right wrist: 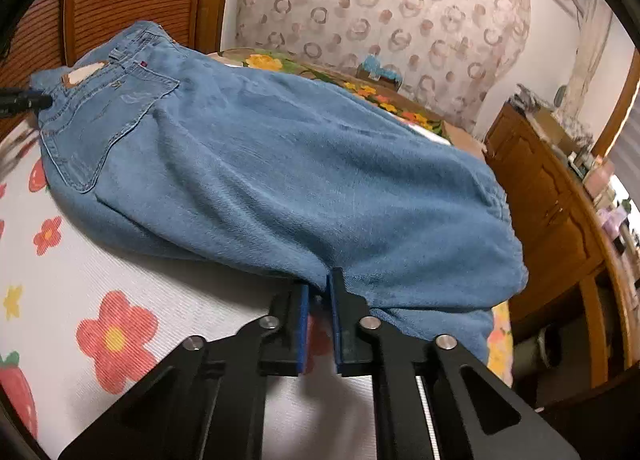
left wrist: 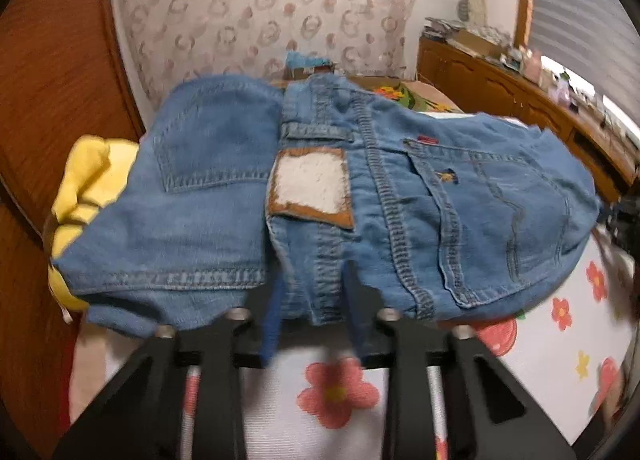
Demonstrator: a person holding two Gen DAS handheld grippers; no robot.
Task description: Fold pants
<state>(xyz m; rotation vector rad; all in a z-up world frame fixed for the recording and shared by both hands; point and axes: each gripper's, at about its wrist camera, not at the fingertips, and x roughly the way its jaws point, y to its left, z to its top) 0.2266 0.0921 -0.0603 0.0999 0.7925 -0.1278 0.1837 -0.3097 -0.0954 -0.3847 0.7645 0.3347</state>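
A pair of blue jeans (left wrist: 440,200) lies on a bed with a white flowered sheet (left wrist: 336,392). In the left wrist view I see the waistband, a leather patch (left wrist: 310,184) and the back pockets. My left gripper (left wrist: 312,300) is shut on the jeans' waistband, which bunches between the fingers. In the right wrist view the jeans (right wrist: 280,164) stretch away to the waist at far left. My right gripper (right wrist: 320,292) is shut on the near edge of the leg fabric. The left gripper's tip (right wrist: 24,102) shows at the far left.
A yellow cloth (left wrist: 86,184) lies left of the jeans by a wooden headboard (left wrist: 52,72). A wooden dresser (right wrist: 552,212) with clutter on top stands at the right of the bed. A patterned wall (right wrist: 380,8) is behind.
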